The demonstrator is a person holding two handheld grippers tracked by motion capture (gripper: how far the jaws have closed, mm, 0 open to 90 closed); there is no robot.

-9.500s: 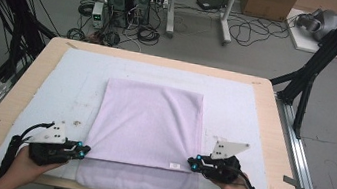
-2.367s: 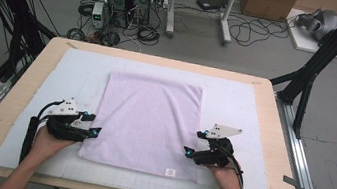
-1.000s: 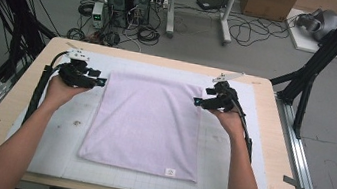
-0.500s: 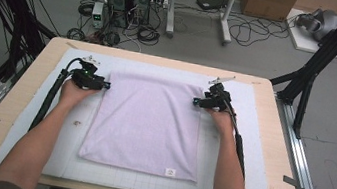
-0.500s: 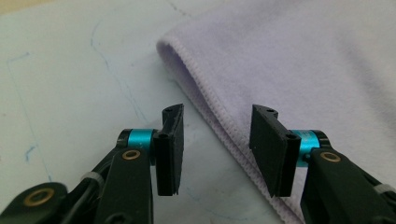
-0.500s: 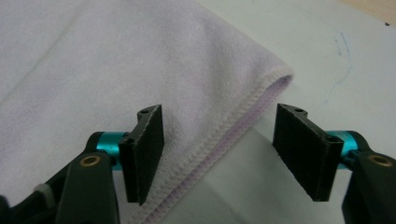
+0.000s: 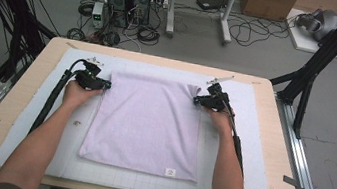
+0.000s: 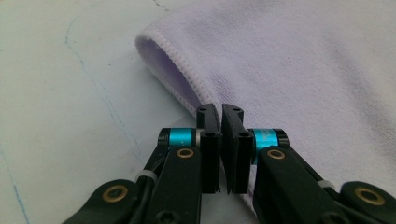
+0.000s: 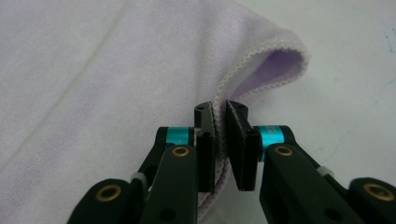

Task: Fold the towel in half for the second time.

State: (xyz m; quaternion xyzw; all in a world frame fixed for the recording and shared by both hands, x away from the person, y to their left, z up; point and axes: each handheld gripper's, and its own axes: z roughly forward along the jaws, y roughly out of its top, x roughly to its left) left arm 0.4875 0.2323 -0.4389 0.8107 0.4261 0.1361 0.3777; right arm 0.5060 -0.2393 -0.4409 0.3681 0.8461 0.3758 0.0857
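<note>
The folded lilac terry towel (image 7: 148,122) lay flat on the white gridded mat (image 7: 249,152) covering the worktop. The left gripper (image 7: 105,84) and right gripper (image 7: 196,99) had just closed their fingers on its far corners, probably to fold it toward the person.

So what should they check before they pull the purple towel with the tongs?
1. Left tongs pinch the purple towel at its far left edge: ok, jaws have just closed on the hem.
2. Right tongs pinch the far right edge: ok, jaws have just closed, hem between them.
3. Both layers caught at each corner: cannot tell.
4. Towel lies flat on the white mat: ok.
5. Near edge, with its small label, lies straight: ok.
6. Black cables off the towel: ok.
</note>
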